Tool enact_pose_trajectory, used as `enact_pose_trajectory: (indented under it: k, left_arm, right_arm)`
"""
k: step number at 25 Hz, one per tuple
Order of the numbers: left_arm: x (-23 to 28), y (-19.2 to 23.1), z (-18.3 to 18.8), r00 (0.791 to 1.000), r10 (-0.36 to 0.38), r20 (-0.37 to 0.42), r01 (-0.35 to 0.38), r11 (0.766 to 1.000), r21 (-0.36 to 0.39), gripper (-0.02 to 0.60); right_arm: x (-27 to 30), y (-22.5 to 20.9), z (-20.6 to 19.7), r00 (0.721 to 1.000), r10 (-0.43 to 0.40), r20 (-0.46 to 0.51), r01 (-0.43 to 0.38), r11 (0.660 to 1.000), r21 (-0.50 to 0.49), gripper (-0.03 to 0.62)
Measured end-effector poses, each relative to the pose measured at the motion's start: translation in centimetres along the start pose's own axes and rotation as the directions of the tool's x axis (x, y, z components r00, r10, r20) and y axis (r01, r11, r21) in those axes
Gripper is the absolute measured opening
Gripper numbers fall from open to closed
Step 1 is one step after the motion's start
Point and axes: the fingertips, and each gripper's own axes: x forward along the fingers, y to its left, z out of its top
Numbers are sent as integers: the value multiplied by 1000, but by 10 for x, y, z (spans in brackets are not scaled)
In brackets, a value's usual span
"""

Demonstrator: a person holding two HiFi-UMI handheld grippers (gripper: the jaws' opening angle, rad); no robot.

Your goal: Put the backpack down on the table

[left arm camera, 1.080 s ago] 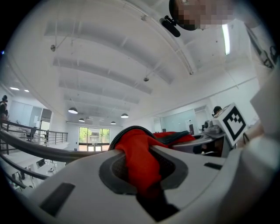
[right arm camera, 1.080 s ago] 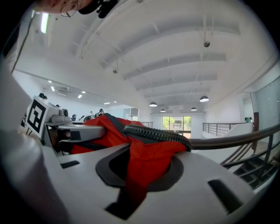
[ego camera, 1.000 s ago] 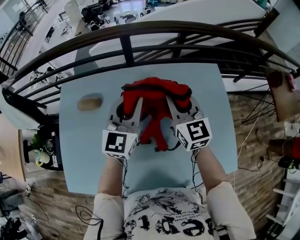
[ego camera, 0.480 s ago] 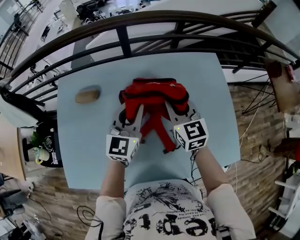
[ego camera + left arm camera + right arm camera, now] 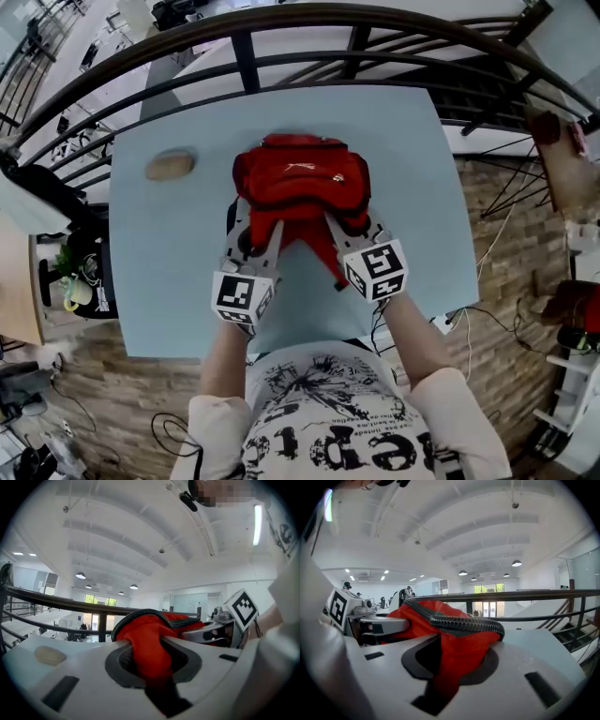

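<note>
Backpack (image 5: 298, 183) at centre of table (image 5: 412, 187), long axis left-right, straps toward person. Left gripper (image 5: 251, 230) and right gripper (image 5: 352, 232) each pinch red fabric at near corners. Railing (image 5: 246, 58) beyond far edge. Bare tabletop both sides; brown lump (image 5: 170, 165) far left.

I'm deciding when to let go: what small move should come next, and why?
Probably open both grippers. The backpack appears to rest on the table already, while the left gripper and right gripper each pinch its red fabric between their fingers, so releasing should finish the placement.
</note>
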Motion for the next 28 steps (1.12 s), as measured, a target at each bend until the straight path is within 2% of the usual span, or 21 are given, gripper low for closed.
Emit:
enact_pose_trajectory:
  k: [5,9,15,23,28]
  left_arm:
    - [-21,-14,-37,998,18,-52,-20,999,-32,72]
    - [-36,-27,-67,995,25,-94,-32,997,-63,72]
    - [-53,-35,-112,987,32,-155,-50,993,-112,86]
    - [-63,-33,-156,973,47,-225,-77,989,-127,123]
    - [-71,-32,-161,973,75,-216,-106,985,-138,254]
  right_arm:
    - [-19,13,-39,998,44,-34,-44,999,20,103]
    - [-29,21,-69,996,59,-70,-57,998,28,112]
    - [-38,30,-111,987,83,-139,-80,996,30,159]
    - [-37,29,-161,982,56,-183,-47,998,51,255]
    - [-44,26,-163,988,6,-155,-3,1000,20,353]
